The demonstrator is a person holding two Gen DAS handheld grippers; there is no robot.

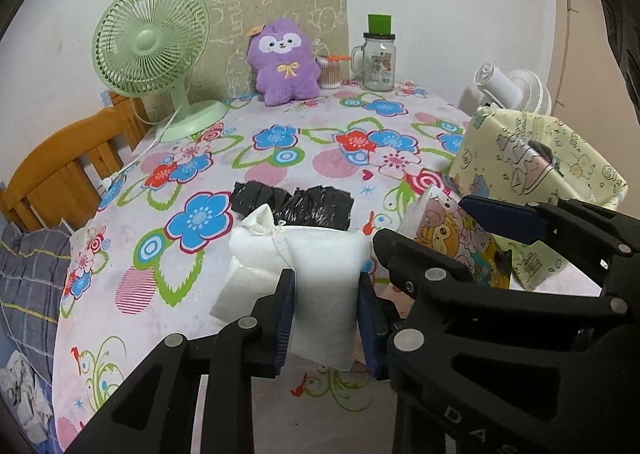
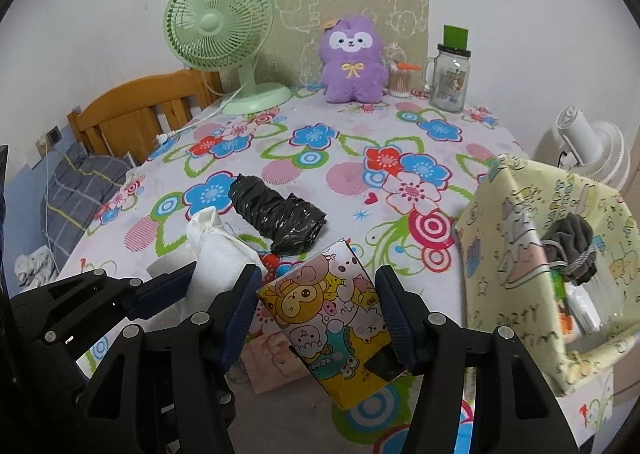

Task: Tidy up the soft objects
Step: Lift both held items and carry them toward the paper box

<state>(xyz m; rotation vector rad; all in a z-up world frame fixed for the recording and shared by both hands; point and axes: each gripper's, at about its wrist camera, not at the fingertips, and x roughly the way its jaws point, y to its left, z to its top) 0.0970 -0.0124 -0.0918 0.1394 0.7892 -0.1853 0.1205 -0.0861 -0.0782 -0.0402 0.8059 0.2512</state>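
My left gripper point(image 1: 326, 288) is shut on a white drawstring cloth pouch point(image 1: 312, 254), its pads pressing both sides. Beside it, my right gripper point(image 2: 318, 282) is shut on a yellow cartoon-printed soft pack point(image 2: 332, 310), which tilts between the pads just above the table. Each view shows the other gripper too: the right gripper point(image 1: 424, 220) with the cartoon pack point(image 1: 452, 238), and the left gripper point(image 2: 208, 278) with the pouch point(image 2: 216, 250). A crumpled black plastic bundle point(image 2: 280, 214) lies just beyond both. At the right stands an open pale-yellow fabric box point(image 2: 520, 222) with a dark sock bundle point(image 2: 568, 246) inside.
The flowered tablecloth point(image 2: 360, 142) covers a round table. A purple plush toy point(image 2: 352, 58), a green desk fan point(image 2: 220, 26), a cotton-swab tub point(image 2: 400, 84) and a glass mug jar point(image 2: 450, 78) line the back. A pink pack point(image 2: 268, 362) lies beneath my right gripper. A wooden chair point(image 2: 140, 110) stands at the left.
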